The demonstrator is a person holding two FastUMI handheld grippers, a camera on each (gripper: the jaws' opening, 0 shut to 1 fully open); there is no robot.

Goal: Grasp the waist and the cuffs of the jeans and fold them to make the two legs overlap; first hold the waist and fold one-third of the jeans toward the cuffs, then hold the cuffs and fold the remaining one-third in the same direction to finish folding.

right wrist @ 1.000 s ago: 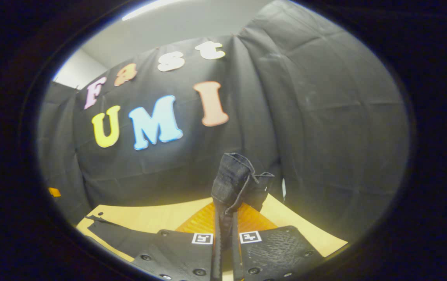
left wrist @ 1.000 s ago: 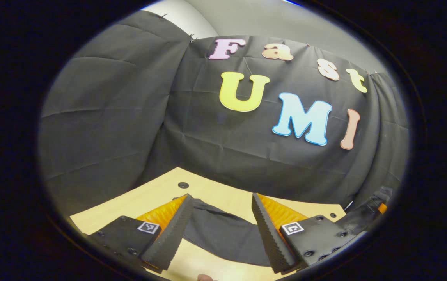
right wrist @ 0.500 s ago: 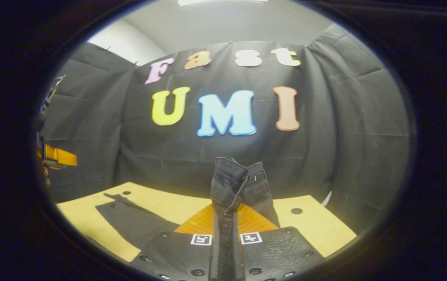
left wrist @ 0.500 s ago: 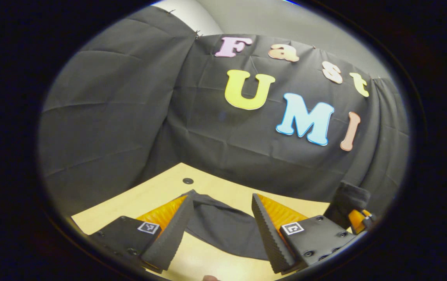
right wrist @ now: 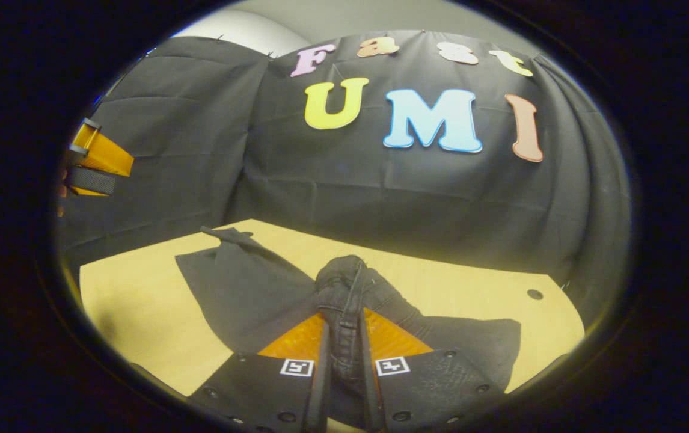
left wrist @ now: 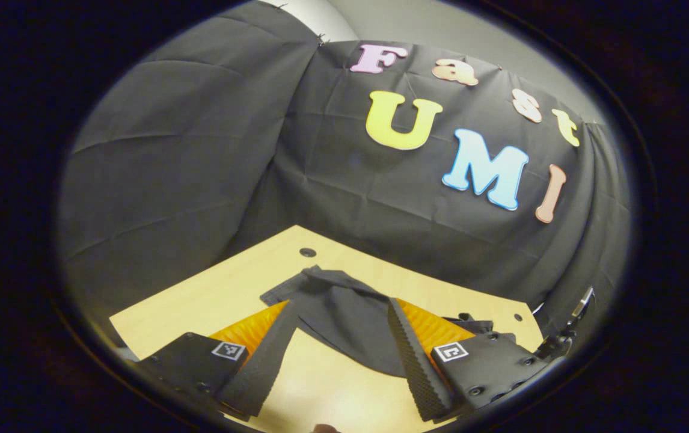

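- My right hand-held gripper (right wrist: 342, 385) pinches a bunched fold of the jeans (right wrist: 248, 288), low over the surface (right wrist: 140, 313).
- My left hand-held gripper (left wrist: 338, 355) gapes wide, empty, jeans ahead between its fingers.

table (right wrist: 140, 313): pale wood, round holes near edges | on it: dark jeans (right wrist: 248, 294), spread loosely

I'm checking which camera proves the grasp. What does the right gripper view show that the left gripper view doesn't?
Right gripper view: the right gripper shut on a bunched fold of the jeans, plus the other gripper at the left edge. Left gripper view: the left gripper open, nothing between its fingers, above the jeans' edge. Both: dark jeans lying on the wooden table.
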